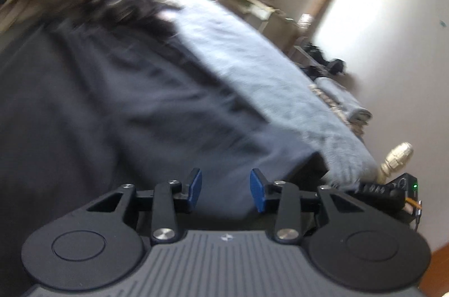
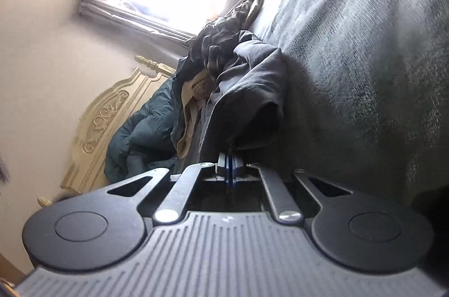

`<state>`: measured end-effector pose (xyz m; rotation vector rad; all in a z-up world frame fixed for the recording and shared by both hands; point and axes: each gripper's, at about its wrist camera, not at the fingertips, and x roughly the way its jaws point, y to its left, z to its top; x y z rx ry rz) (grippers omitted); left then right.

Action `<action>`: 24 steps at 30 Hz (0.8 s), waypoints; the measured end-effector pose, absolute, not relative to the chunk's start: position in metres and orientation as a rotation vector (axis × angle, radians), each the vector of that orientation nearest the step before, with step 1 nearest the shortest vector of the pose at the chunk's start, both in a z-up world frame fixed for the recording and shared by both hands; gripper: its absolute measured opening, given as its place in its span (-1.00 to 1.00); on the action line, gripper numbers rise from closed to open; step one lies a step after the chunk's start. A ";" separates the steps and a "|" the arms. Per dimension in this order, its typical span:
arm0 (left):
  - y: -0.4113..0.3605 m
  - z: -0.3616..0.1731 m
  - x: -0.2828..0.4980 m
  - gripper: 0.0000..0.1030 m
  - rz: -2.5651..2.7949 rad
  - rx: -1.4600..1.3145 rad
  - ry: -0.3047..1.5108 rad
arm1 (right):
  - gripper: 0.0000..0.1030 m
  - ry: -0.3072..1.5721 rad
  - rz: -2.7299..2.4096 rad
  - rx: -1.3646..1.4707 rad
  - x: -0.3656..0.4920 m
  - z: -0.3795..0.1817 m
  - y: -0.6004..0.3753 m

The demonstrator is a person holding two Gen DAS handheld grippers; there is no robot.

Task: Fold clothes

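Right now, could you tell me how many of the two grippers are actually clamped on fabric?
1. The right gripper is shut on an edge of the dark garment. The left gripper is open above that dark cloth, nothing between its pads.

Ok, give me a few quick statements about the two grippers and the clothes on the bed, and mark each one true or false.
1. The right gripper is pinched shut on the dark garment. True.
2. The left gripper is clamped on cloth. False: its jaws stand apart with nothing between the pads.
3. The bed is covered by a grey-blue fleece blanket. True.
4. The headboard is plain black metal. False: it is cream, with carved scrollwork.
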<state>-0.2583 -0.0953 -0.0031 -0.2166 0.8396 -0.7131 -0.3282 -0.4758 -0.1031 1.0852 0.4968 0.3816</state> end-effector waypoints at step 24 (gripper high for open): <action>-0.054 -0.037 -0.232 -0.98 -0.623 -0.710 1.017 | -0.98 0.651 0.211 0.923 -0.338 -0.094 -0.491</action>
